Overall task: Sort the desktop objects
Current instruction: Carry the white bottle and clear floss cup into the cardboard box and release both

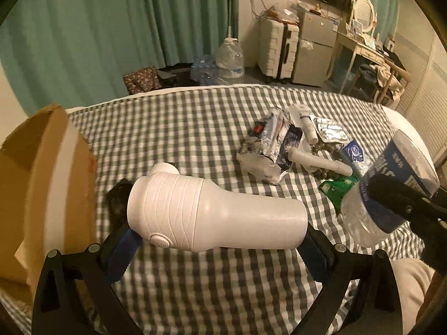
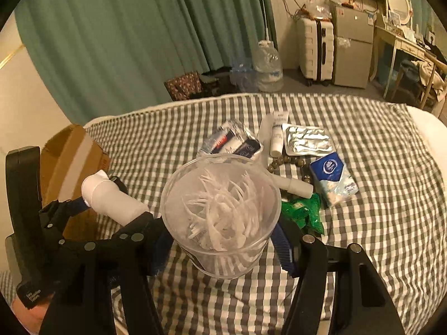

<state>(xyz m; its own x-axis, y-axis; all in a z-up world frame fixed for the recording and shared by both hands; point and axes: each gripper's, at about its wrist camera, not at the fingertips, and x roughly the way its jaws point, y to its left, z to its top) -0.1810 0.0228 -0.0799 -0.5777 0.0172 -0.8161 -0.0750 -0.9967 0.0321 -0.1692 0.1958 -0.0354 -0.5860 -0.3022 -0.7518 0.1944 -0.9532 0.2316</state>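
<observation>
My left gripper (image 1: 218,240) is shut on a white handheld device (image 1: 212,212), held crosswise above the checked bedspread (image 1: 181,128). In the right wrist view it shows at the left as the left gripper (image 2: 111,209) with that device (image 2: 111,195). My right gripper (image 2: 222,248) is shut on a clear plastic tub (image 2: 220,209) holding white floss picks, its blue pads against the tub's wall. In the left wrist view the tub (image 1: 363,223) hangs at the right edge, with a black finger of the right gripper (image 1: 391,192) across it.
An open cardboard box (image 1: 42,195) stands at the bed's left edge. A pile lies mid-bed: foil packets (image 2: 232,139), a white tube (image 2: 278,136), a blister pack (image 2: 307,139), a tissue pack (image 2: 332,178), brown beads (image 2: 279,162), a green wrapper (image 2: 301,215).
</observation>
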